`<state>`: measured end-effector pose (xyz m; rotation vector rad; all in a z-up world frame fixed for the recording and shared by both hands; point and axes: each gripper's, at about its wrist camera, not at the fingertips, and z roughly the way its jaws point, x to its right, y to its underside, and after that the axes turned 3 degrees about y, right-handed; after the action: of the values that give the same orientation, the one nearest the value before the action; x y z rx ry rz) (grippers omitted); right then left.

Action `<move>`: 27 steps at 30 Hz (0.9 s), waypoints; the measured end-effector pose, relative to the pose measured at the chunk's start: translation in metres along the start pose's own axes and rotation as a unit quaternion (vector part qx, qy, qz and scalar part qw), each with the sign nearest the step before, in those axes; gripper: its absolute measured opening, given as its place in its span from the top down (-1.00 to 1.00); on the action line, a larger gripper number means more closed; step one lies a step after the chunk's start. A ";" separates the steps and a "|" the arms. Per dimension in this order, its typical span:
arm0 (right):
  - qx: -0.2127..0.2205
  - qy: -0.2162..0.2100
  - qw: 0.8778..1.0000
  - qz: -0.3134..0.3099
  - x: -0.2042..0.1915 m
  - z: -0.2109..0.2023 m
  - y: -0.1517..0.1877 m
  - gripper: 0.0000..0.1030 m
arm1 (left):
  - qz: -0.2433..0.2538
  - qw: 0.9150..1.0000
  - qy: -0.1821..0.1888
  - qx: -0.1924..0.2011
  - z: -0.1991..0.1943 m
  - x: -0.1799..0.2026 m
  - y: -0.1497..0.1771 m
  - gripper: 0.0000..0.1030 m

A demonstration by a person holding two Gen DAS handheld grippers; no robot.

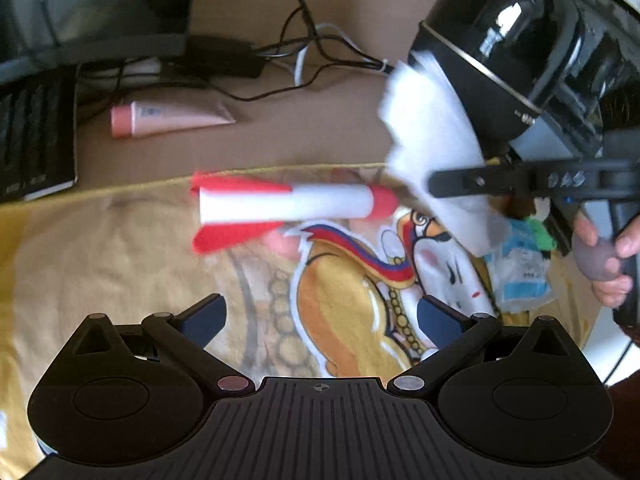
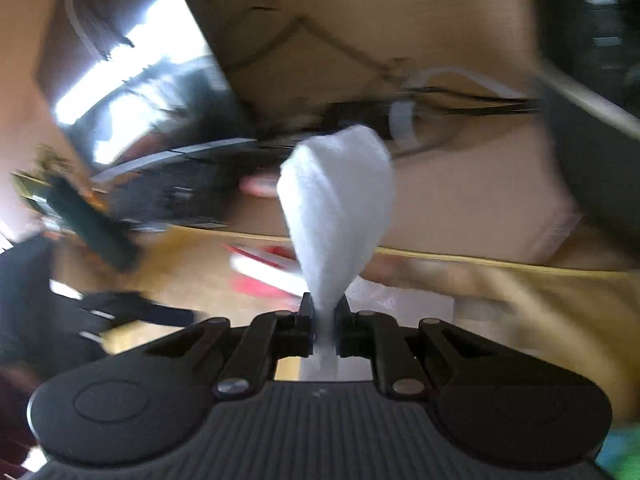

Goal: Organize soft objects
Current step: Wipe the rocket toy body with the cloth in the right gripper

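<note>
Fingers (image 2: pixel 304 328) of the right gripper (image 2: pixel 323 330) are pinched on a white cloth (image 2: pixel 338 208); left gripper (image 1: pixel 320 316) fingers are spread above a yellow blanket (image 1: pixel 120 248), near a rocket (image 1: pixel 288 208).

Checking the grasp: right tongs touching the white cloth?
Touching. Right wrist view shows the right tongs shut on the white cloth, pinched between both fingers.
</note>
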<state>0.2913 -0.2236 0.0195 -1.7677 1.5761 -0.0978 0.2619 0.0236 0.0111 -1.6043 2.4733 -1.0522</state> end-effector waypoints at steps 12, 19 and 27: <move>-0.094 -0.057 0.990 0.087 -0.009 0.086 -0.010 0.71 | 0.039 0.994 -0.085 -0.048 0.017 0.017 -0.003 -1.00; -0.063 0.014 0.990 0.127 0.052 0.043 -0.007 0.71 | 0.101 0.992 -0.067 -0.030 0.020 0.039 -0.021 -1.00; 0.016 0.040 0.985 0.167 0.086 -0.019 0.019 0.69 | 0.509 0.851 -0.125 0.040 0.041 0.089 -0.021 -1.00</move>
<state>0.2864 -0.3078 -0.0130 -1.4678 1.8953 -0.0332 0.2509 -0.0756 0.0200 -0.2012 2.4442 -0.6667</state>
